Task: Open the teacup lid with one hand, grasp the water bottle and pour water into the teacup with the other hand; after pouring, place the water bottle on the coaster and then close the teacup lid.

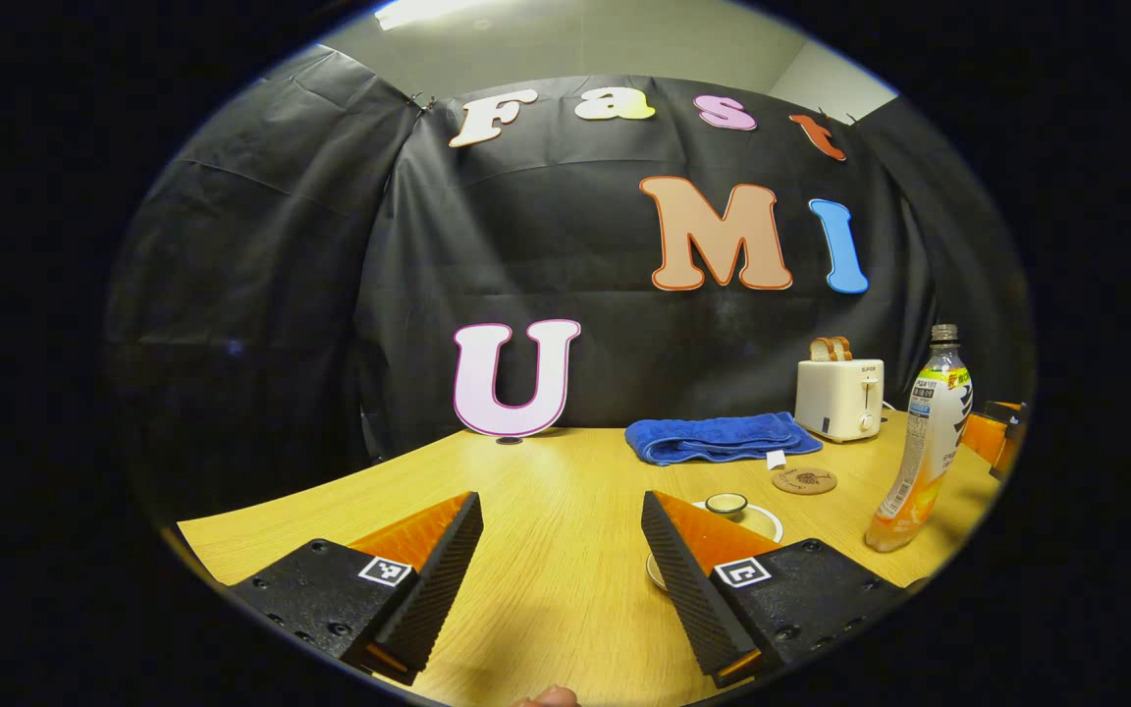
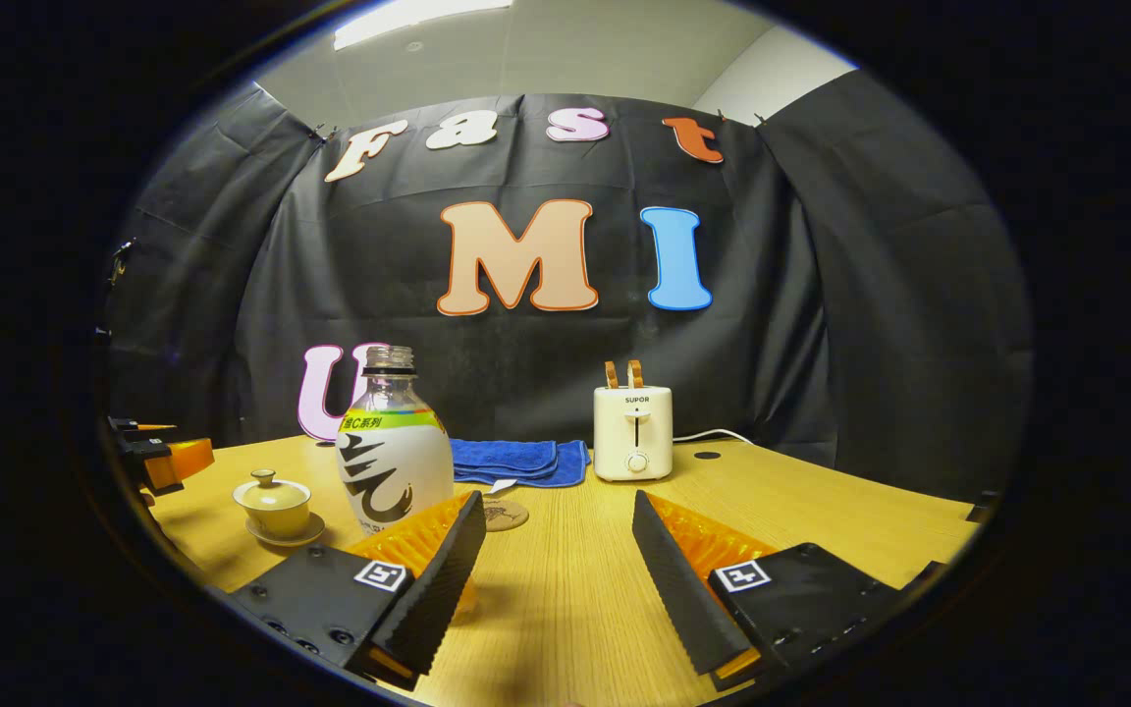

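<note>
On the bench [image 1: 546,511], both claws stood open and empty: the left claw [image 1: 562,550] just short of the lidded teacup [image 2: 273,499], the right claw [image 2: 558,550] beside the water bottle [image 2: 394,447]. Lid-lifting seemed next, needing a centred pinch on its knob.

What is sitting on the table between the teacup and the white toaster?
In the right gripper view, the water bottle stands between the teacup and the toaster, with the blue towel and round coaster behind it.

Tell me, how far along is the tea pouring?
Nothing looks done yet. The lid sits on the teacup, the bottle stands untouched, the coaster is bare. Both grippers, left and right, are open, holding nothing. Every step remains.
</note>
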`<state>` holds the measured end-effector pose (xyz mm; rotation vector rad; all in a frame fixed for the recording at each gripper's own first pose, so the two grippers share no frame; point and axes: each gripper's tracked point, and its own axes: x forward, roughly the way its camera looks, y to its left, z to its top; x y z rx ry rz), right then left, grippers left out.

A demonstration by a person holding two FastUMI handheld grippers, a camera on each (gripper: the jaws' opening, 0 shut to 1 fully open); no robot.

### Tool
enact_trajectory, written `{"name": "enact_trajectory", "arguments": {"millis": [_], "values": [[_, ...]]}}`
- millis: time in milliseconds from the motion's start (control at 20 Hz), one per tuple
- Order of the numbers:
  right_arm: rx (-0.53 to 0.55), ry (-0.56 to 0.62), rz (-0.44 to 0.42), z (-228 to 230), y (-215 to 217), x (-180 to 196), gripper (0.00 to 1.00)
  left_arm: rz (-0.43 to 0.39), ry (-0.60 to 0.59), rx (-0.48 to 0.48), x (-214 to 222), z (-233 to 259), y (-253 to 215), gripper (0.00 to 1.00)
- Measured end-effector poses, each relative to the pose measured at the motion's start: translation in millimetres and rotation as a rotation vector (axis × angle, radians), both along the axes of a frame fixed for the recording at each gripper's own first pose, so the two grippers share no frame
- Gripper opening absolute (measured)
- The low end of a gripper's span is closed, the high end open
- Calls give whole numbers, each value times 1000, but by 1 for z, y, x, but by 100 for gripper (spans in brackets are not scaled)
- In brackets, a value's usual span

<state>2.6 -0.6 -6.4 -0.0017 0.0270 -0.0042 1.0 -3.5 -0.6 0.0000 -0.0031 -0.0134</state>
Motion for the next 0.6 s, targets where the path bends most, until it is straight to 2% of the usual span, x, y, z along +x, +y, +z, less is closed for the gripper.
{"name": "enact_trajectory", "arguments": {"millis": [50, 100, 350, 400, 450, 600], "values": [[-1, 4, 0, 0, 0, 1, 94, -5, 0, 0, 0, -1, -1, 95], [0, 6, 0, -1, 0, 1, 97, -7, -1, 0, 0, -1, -1, 95], [0, 0, 0, 1, 0, 0, 94, -10, 0, 0, 1, 0, -2, 95], [0, -2, 0, 1, 0, 0, 97, -22, -1, 0, 1, 0, -5, 95], [0, -5, 0, 2, 0, 0, 94, -37, 0, 1, 1, -1, -8, 95], [0, -8, 1, 2, 1, 0, 94, -69, 7, 6, 3, -1, -14, 95]]}}
